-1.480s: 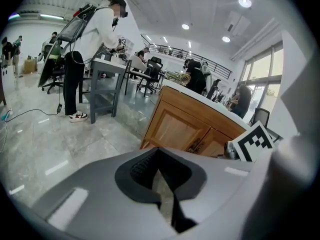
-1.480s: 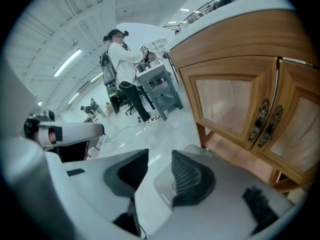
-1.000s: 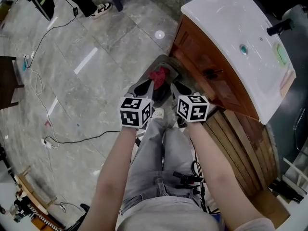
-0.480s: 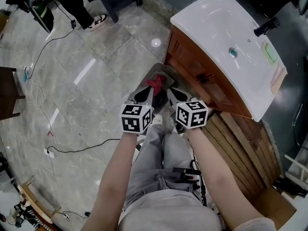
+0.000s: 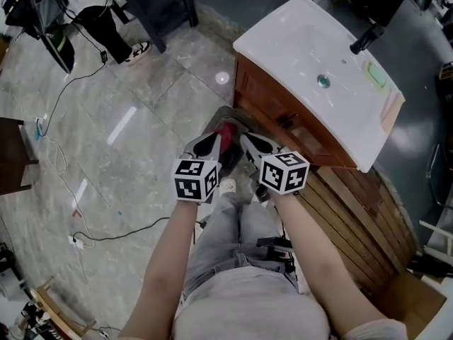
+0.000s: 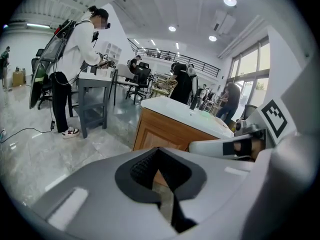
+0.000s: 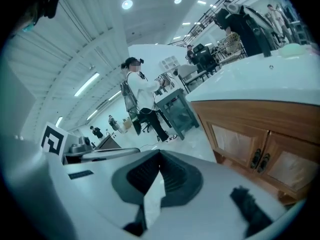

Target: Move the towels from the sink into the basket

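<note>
The wooden cabinet (image 5: 279, 115) carrying the white sink (image 5: 311, 62) stands just beside the grey basket (image 5: 225, 111) on the floor. A red towel (image 5: 228, 129) lies inside the basket. The left gripper (image 5: 203, 146) and right gripper (image 5: 255, 146) hang over the basket rim, jaws fully closed and empty.

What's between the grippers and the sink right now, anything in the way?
Nothing visible. The left gripper and right gripper, both shut and empty, hang over the basket, which holds a red towel. The sink to their right is open from above, and no towel shows in it.
</note>
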Motion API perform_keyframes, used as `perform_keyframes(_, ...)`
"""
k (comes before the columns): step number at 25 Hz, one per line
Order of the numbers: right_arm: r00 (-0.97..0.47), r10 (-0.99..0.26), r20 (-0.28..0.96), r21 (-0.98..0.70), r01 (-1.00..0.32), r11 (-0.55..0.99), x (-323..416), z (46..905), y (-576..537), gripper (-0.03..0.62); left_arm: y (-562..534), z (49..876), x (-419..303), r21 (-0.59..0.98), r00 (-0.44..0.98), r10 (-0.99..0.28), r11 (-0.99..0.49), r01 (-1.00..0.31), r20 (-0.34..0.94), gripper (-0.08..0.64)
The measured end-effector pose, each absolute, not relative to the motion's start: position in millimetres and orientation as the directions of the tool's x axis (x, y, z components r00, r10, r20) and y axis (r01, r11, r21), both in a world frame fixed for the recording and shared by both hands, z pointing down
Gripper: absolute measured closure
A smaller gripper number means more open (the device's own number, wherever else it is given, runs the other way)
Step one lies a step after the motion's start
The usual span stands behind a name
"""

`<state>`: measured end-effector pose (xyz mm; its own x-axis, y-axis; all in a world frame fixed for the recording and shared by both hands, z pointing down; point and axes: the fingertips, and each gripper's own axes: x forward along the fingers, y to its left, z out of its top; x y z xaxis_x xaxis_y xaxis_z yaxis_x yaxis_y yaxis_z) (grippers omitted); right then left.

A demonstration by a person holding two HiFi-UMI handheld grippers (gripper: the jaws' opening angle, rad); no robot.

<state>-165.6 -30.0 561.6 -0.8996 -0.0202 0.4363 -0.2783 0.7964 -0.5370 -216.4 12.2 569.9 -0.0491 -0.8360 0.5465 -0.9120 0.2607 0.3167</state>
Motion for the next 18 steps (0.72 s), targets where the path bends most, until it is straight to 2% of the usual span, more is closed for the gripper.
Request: perform_keyframes(18, -0.911, 0.008, 0.413, -0.378, -0.163, 0.911, -130, 477, -42, 0.574, -14, 501, -174, 0.295, -0.068, -0.884, 0.226, -0.928, 0.462, 0.555)
